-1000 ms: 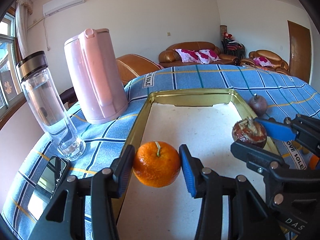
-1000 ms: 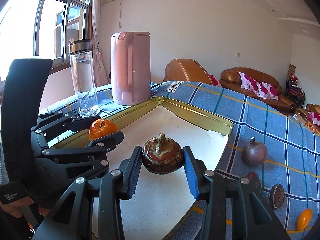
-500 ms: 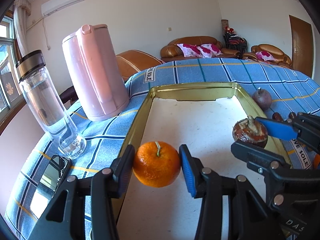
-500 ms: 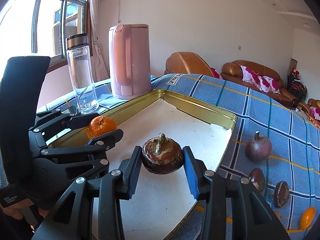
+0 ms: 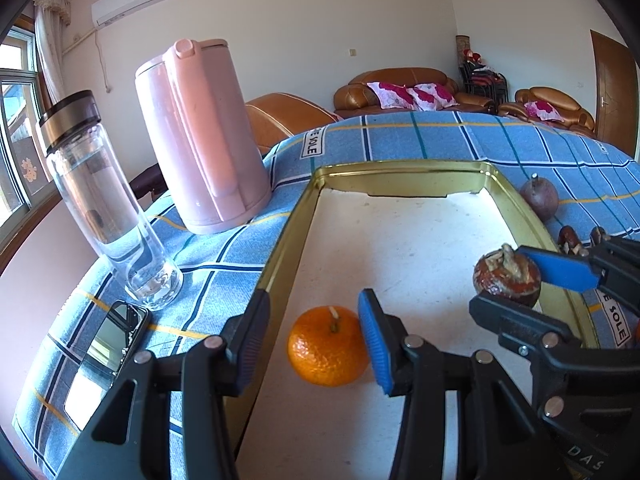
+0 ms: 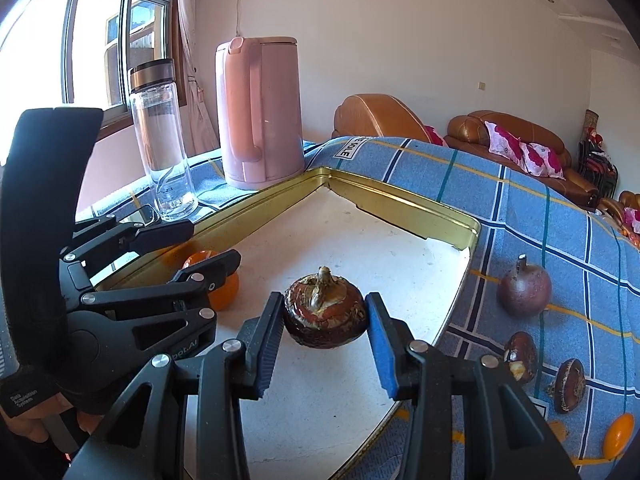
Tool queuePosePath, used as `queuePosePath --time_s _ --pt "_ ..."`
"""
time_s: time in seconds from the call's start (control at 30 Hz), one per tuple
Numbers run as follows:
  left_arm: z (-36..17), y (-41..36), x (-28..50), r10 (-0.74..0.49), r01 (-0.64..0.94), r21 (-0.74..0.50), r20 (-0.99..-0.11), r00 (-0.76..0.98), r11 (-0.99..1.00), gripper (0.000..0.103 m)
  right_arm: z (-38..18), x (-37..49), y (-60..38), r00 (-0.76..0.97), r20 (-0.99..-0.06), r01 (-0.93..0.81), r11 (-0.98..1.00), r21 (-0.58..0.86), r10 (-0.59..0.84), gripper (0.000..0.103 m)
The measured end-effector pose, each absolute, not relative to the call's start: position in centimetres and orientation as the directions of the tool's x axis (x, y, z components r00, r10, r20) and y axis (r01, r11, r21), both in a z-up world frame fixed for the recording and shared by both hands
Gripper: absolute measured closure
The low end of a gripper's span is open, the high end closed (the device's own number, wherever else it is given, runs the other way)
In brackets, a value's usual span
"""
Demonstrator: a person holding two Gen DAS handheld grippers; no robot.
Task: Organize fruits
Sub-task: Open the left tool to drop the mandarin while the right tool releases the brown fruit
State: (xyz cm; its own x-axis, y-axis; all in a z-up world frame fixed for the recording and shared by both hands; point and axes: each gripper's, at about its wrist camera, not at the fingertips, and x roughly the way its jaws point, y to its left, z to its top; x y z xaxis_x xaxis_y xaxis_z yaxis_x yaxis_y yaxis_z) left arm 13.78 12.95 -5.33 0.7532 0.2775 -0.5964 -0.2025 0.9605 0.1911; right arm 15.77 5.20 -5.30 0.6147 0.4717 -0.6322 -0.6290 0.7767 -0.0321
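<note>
An orange tangerine (image 5: 328, 346) rests on the white floor of the gold-rimmed tray (image 5: 400, 178). My left gripper (image 5: 312, 342) is open around it, its right pad close to the fruit and its left pad apart. My right gripper (image 6: 323, 334) is shut on a brown water chestnut (image 6: 325, 312) and holds it low over the tray (image 6: 400, 196). The chestnut (image 5: 506, 278) and the right gripper also show at the right of the left wrist view. The tangerine (image 6: 224, 286) shows half hidden behind the left gripper.
A pink kettle (image 5: 200, 136), a glass bottle (image 5: 104, 204) and a phone (image 5: 106, 354) stand left of the tray on the blue checked cloth. A purple passion fruit (image 6: 524, 288), two chestnuts (image 6: 520, 356) and a small orange fruit (image 6: 618, 434) lie right of the tray.
My left gripper has opened and let go of the tangerine, which now sits on the tray floor. My right gripper has come lower with the chestnut still in it.
</note>
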Motion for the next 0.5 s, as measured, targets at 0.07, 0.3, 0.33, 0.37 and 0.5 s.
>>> queuePosePath --time_s 0.07,0.3,0.33,0.37,0.5 --pt "-5.4 13.0 13.9 0.279 -0.202 0.194 -0.6 0.75 0.96 0.055 -5.6 16.2 5.4 0.597 -0.651 -0.632 0.774 -0.022 0.469 0.06" --pt "-5.3 12.8 13.7 0.295 -0.212 0.207 -0.589 0.753 0.955 0.046 -5.6 16.5 4.9 0.584 -0.653 -0.627 0.779 0.013 0.482 0.057" --pt "-5.3 12.9 13.8 0.291 -0.211 0.203 -0.589 0.754 0.956 0.046 -5.6 16.5 4.8 0.587 -0.652 -0.625 0.781 0.011 0.479 0.055" --pt "-5.2 12.9 13.7 0.291 -0.212 0.202 -0.589 0.754 0.956 0.045 -5.6 16.4 4.8 0.591 -0.651 -0.621 0.784 0.009 0.476 0.054" --pt "-5.1 13.0 13.5 0.299 -0.223 0.199 -0.576 0.761 0.954 0.037 -5.5 16.6 4.3 0.599 -0.647 -0.601 0.799 0.026 0.472 0.046"
